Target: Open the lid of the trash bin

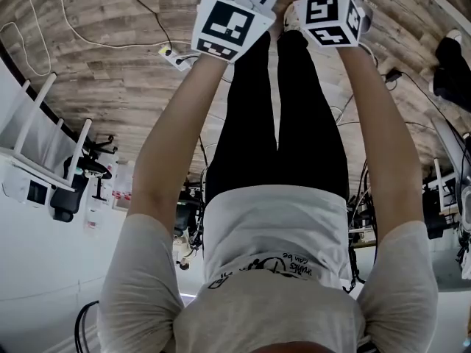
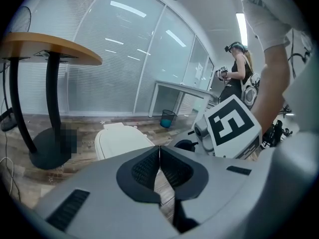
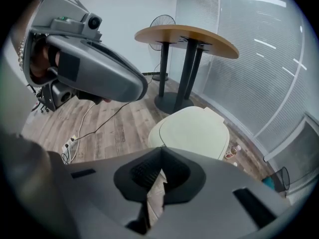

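A white trash bin (image 3: pixel 192 131) with its lid down stands on the wooden floor, just beyond my right gripper (image 3: pixel 162 152), which is shut with nothing in it. The left gripper view shows the same bin (image 2: pixel 122 139) ahead and slightly left of my left gripper (image 2: pixel 159 149), also shut and empty. Neither gripper touches the bin. The right gripper's marker cube (image 2: pixel 233 126) sits to the right of the left gripper, and the left gripper's body (image 3: pixel 89 68) hangs at the upper left of the right gripper view. In the head view both marker cubes (image 1: pixel 224 24) (image 1: pixel 331 17) are at arm's length; the bin is hidden there.
A round wooden table (image 3: pixel 187 36) on black posts stands behind the bin, with a fan (image 3: pixel 167 21) beyond. A power strip with cable (image 3: pixel 67 146) lies on the floor. Bottles (image 3: pixel 234 151) stand by the glass wall. A small mesh basket (image 2: pixel 168 117) and another person (image 2: pixel 237 73) are farther off.
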A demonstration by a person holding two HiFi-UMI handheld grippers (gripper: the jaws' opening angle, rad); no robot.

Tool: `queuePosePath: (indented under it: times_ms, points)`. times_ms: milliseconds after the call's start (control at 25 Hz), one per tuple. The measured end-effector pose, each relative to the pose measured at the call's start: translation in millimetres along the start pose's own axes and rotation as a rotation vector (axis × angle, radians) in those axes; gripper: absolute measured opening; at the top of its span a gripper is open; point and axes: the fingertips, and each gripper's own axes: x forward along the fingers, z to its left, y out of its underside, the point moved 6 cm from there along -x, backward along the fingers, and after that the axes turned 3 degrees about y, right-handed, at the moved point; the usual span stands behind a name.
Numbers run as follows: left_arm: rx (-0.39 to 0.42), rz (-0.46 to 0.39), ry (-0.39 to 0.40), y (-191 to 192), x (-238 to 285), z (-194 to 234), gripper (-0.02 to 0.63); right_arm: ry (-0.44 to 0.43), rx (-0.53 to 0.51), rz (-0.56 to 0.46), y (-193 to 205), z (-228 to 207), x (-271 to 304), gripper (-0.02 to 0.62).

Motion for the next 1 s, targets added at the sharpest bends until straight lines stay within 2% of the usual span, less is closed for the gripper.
queuePosePath:
  times_ms: [520, 800, 1000]
  points:
    - [-0.03, 0.05, -0.001, 20, 16, 19, 0.02, 0.006, -0.164, 0.094, 21, -3, 42, 0.003]
    - [-0.053, 0.099, -0.021, 33, 21, 27, 0.02, 0.004, -0.193, 0.131, 24, -2, 50, 0.003]
    - [-0.057, 0.098, -0.032, 31, 19, 33, 0.02, -0.009, -0.218, 0.145, 26, 0, 55, 0.003]
